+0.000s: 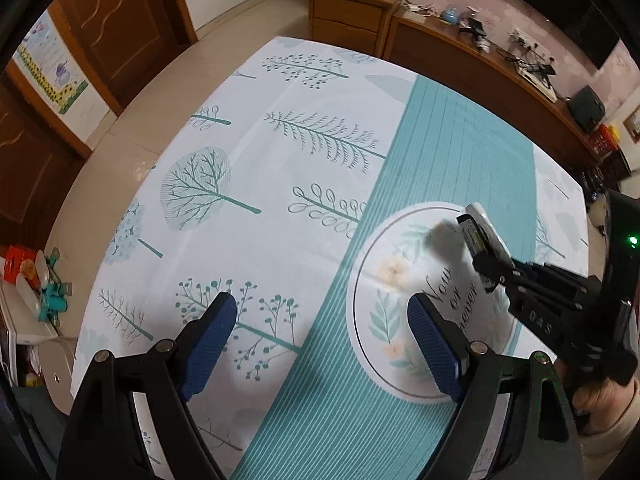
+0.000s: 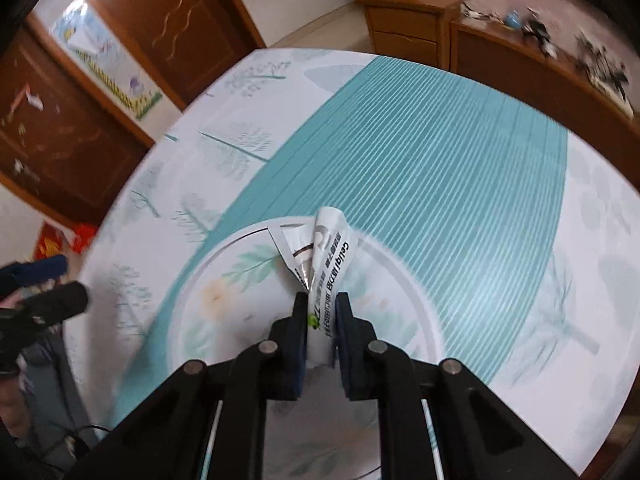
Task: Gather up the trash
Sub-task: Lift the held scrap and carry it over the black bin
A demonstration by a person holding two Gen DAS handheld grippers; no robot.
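Wrapper (image 2: 327, 258) sits clamped between the right gripper (image 2: 320, 304) pads above the table (image 2: 440, 140) centre; lift it straight, keeping pressure, while the left gripper (image 1: 322, 316) hangs spread and empty.

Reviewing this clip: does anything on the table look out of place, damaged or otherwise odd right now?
Only the trash itself: a torn, crumpled white wrapper, its top ripped open, pinched in the right gripper over the round floral print on the tablecloth. The left gripper is open and empty. Nothing looks spilled.
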